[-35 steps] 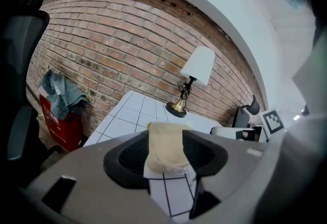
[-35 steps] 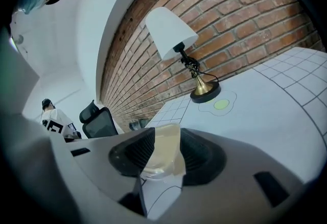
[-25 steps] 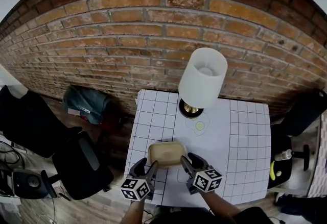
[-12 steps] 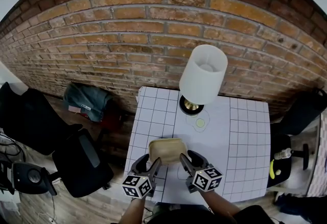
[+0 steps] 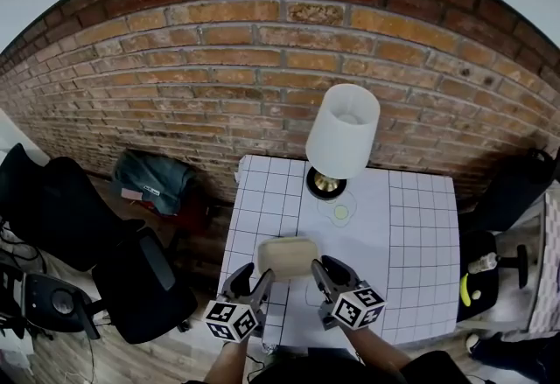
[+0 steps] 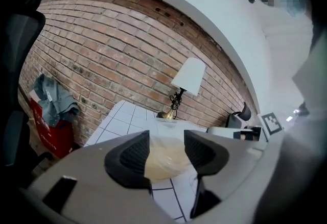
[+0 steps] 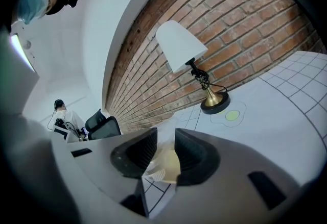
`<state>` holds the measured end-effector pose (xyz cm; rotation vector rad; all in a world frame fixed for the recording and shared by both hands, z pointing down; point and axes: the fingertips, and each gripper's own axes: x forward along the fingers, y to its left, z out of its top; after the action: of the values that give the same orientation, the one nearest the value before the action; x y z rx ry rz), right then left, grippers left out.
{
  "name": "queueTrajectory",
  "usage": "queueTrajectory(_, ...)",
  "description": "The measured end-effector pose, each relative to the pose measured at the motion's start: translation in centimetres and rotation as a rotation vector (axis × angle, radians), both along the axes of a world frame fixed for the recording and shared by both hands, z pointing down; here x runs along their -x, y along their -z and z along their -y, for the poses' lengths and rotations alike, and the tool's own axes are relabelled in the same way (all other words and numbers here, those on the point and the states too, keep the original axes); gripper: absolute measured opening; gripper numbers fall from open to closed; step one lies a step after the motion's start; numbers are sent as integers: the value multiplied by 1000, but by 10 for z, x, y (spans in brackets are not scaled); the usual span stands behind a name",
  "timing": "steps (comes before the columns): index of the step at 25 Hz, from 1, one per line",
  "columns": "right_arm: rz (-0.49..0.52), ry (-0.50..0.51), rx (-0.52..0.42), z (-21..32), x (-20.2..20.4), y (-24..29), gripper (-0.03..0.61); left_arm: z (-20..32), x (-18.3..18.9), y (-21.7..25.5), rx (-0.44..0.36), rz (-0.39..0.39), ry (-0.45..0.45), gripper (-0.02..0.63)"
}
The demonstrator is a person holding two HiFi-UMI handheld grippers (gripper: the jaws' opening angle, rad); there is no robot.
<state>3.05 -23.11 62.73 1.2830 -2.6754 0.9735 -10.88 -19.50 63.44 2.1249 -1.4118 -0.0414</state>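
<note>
Lying crosswise between the two tongs, the tub (image 5: 287,256) has its long axis running left to right, parallel to the brick wall (image 5: 219,85), with its open top facing up. It sits over the front left part of the bench (image 5: 411,268). From above I cannot tell whether it rests on the bench or hangs just over it.

The left tongs (image 5: 254,275) grip the tub's left end, which fills the gap between their pads in the left gripper view. The right tongs (image 5: 328,273) are pinched narrowly on the wall of its right end. Both ends of the tub are covered by the jaws. In the gripper views its wall looks clear with a pale beige inside, and what it holds is hard to make out. The person's arms are cut off at the bottom of the head view.

Behind the tub, and apart from it, stands a lamp (image 5: 343,133) whose shade hides most of its stem from above, with a yellow-green dot (image 5: 342,213) on the bench just in front of its base. The bench's left edge lies near the left tongs, while open grid spreads to the right. Beyond the left edge stand an office chair (image 5: 144,286) and a heap of cloth (image 5: 153,181) by the wall.
</note>
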Motion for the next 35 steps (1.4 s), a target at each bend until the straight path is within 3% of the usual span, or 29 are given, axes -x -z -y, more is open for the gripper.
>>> queueTrajectory(5, 5, -23, -39, -5, -1, 18, 92, -5, 3, 18, -42, -5, 9, 207)
queueTrajectory(13, 21, -58, -105, -13, -6, 48, 84, -12, 7, 46, -105, -7, 21, 118)
queueTrajectory(35, 91, -119, -267, -63, -7, 119, 69, -56, 13, 119, -248, 13, -8, 86)
